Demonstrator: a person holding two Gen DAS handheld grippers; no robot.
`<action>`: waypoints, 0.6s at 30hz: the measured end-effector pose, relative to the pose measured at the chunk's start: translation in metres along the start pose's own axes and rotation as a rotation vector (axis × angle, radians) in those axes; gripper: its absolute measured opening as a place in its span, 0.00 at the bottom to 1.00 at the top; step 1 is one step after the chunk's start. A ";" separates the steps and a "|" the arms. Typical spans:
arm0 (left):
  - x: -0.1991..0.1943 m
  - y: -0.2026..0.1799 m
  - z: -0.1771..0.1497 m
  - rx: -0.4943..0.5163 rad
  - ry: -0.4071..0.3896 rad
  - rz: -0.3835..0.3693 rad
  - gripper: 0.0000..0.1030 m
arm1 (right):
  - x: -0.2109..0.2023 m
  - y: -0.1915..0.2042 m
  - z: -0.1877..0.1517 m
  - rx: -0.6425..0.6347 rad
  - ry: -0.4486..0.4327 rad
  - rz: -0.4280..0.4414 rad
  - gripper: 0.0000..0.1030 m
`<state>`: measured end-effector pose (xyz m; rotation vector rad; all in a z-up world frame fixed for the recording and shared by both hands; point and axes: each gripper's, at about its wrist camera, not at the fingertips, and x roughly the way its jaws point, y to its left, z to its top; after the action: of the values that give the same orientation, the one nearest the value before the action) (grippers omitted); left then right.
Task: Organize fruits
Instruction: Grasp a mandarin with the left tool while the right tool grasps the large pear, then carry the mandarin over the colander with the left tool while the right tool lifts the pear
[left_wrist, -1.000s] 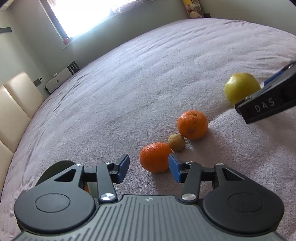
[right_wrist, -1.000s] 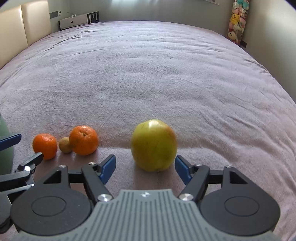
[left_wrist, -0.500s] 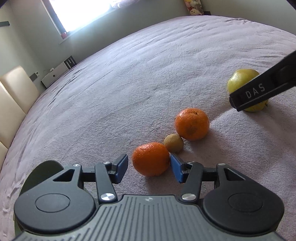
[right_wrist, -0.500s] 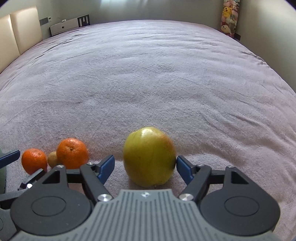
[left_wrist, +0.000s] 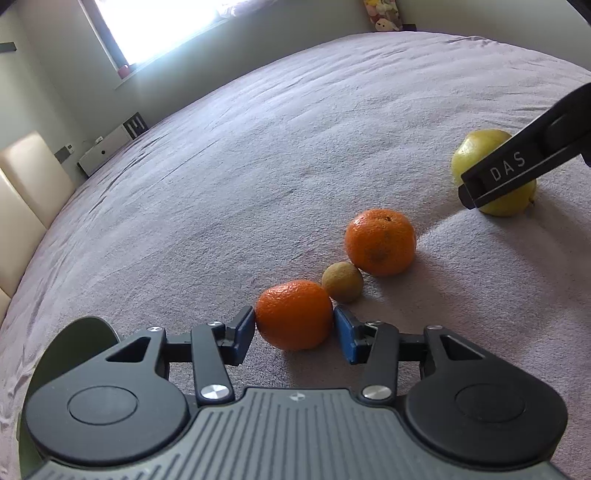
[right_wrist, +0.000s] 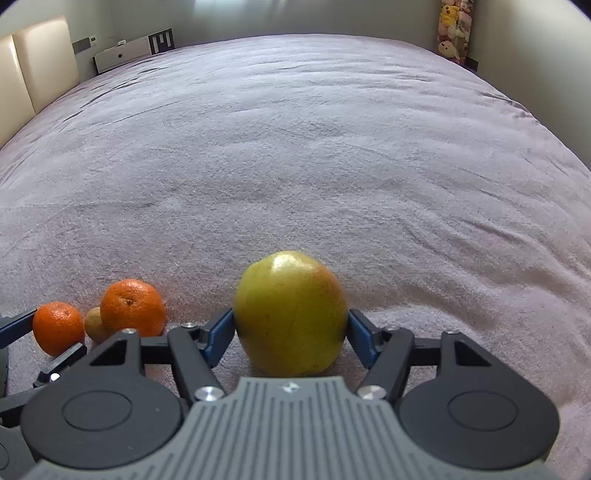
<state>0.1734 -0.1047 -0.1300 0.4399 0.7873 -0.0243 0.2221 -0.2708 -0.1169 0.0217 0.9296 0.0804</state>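
Observation:
On the mauve bedspread (left_wrist: 258, 147), a small orange (left_wrist: 293, 314) sits between the blue pads of my left gripper (left_wrist: 294, 325). The jaws are closing and both pads touch its sides. Just behind it lie a small brown fruit (left_wrist: 342, 282) and a larger orange (left_wrist: 380, 245). In the right wrist view my right gripper (right_wrist: 291, 326) is closing on a yellow-green apple (right_wrist: 291, 310), a pad against each flank. That apple (left_wrist: 480, 147) also shows at the right of the left view, partly hidden by a black finger (left_wrist: 517, 166).
A dark green dish rim (left_wrist: 85, 339) pokes out beside my left gripper, low on the left. Cream headboard panels (right_wrist: 40, 62) and a white box (right_wrist: 125, 51) stand beyond the bed's far left edge. Plush toys (right_wrist: 452, 29) hang at the back right.
Both grippers have narrowed from wide apart until the pads meet their fruit. The left one slid so the small orange sits centred; the right one dropped slightly around the apple.

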 end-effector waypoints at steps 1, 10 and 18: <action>0.000 0.000 0.000 -0.003 -0.001 -0.001 0.51 | 0.000 0.001 -0.001 -0.003 -0.001 -0.001 0.62; -0.006 0.007 0.001 -0.038 0.006 -0.011 0.50 | -0.004 0.005 -0.002 -0.015 -0.004 -0.015 0.61; -0.018 0.014 0.007 -0.072 -0.006 -0.020 0.49 | -0.012 0.009 -0.003 -0.001 0.007 -0.006 0.61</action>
<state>0.1677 -0.0971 -0.1078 0.3637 0.7840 -0.0155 0.2123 -0.2631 -0.1084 0.0180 0.9364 0.0749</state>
